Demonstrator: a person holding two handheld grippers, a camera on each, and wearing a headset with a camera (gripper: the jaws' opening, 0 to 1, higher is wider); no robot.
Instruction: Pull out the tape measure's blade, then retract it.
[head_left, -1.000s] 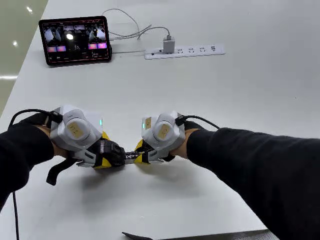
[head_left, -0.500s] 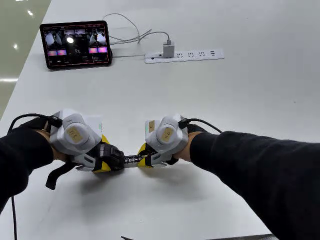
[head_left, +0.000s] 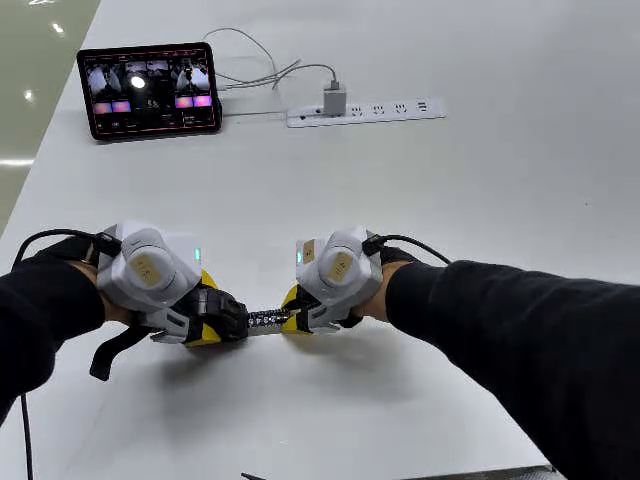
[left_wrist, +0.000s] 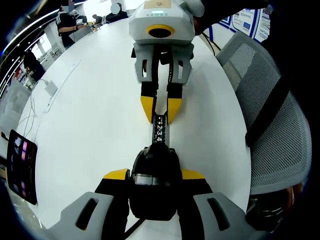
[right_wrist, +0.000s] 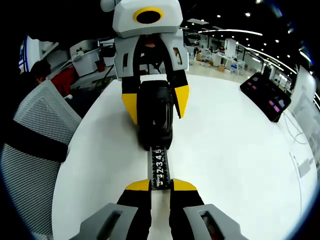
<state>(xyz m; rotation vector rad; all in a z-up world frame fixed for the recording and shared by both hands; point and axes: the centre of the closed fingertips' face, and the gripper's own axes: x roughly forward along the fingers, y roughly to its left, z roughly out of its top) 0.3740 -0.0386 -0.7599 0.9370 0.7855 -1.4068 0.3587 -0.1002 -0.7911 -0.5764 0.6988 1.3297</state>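
A black tape measure case (left_wrist: 154, 181) sits clamped between the yellow-tipped fingers of my left gripper (left_wrist: 154, 175), low over the white table (head_left: 420, 200). In the head view the case (head_left: 222, 313) is at the left gripper (head_left: 205, 315). A short length of blade (head_left: 265, 318) with printed numbers runs from the case to my right gripper (head_left: 293, 317). The right gripper (right_wrist: 161, 186) is shut on the blade's (right_wrist: 159, 170) free end. In the left gripper view the blade (left_wrist: 159, 131) reaches the right gripper's tips (left_wrist: 160, 111). The two grippers face each other closely.
A tablet (head_left: 150, 88) with a lit screen lies at the table's far left. A white power strip (head_left: 365, 110) with a charger and cables lies beside it. A grey mesh chair (left_wrist: 272, 125) stands by the table's near edge. A black cable (head_left: 50, 235) trails from the left hand.
The right gripper has moved a little to the right with the blade's end, so slightly more blade shows between the grippers. The left gripper and case have barely moved.
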